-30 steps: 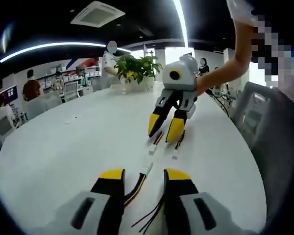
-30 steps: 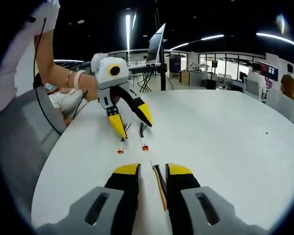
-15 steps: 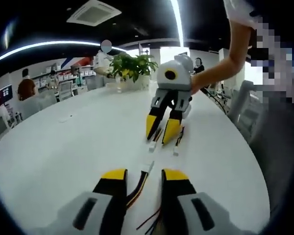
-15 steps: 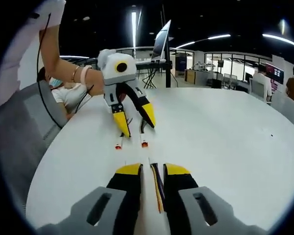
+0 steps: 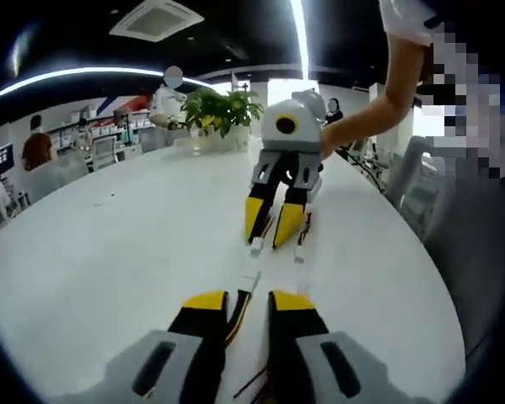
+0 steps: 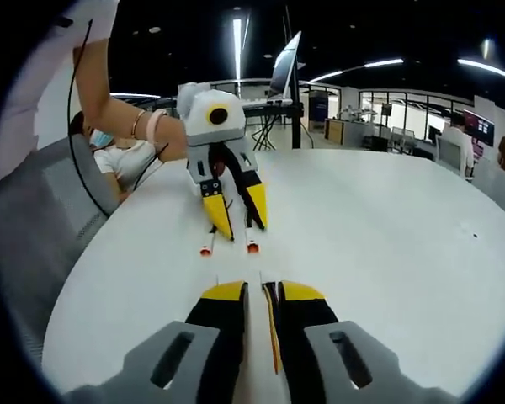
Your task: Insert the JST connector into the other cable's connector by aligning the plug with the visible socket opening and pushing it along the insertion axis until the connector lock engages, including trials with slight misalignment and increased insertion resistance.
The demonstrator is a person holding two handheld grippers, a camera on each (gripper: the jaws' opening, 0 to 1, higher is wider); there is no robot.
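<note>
**Two grippers face each other over the cables on the white table**

In the left gripper view, the left gripper [image 5: 238, 305] rises from the bottom with its yellow-tipped black jaws drawn close around a bundle of thin yellow, red and black wires [image 5: 236, 310]. The small white JST connector [image 5: 250, 280] at the end of that bundle lies on the round white table [image 5: 109, 252], just past the jaw tips. Whether the pads actually press the wires cannot be told. Opposite, the right gripper [image 5: 268, 235] points down at the table, held by a person's bare arm [image 5: 366, 118]; its jaws stand a little apart, a dark cable running between them. A white connector end [image 5: 256, 247] lies at the tip of one jaw, and a second small white piece [image 5: 300, 254] lies beside the other.

The right gripper view shows the same meeting from the other side. The right gripper [image 6: 260, 294] has its jaws nearly together about a thin yellow and dark cable [image 6: 270, 324]; real contact cannot be made out. The left gripper [image 6: 240, 223] is across from it, tips at the table, with two small orange-ended connectors [image 6: 252, 247] lying just below them.

A green potted plant [image 5: 219, 111] stands at the table's far edge in the left gripper view, a tilted monitor [image 6: 288, 63] in the right gripper view.
</note>
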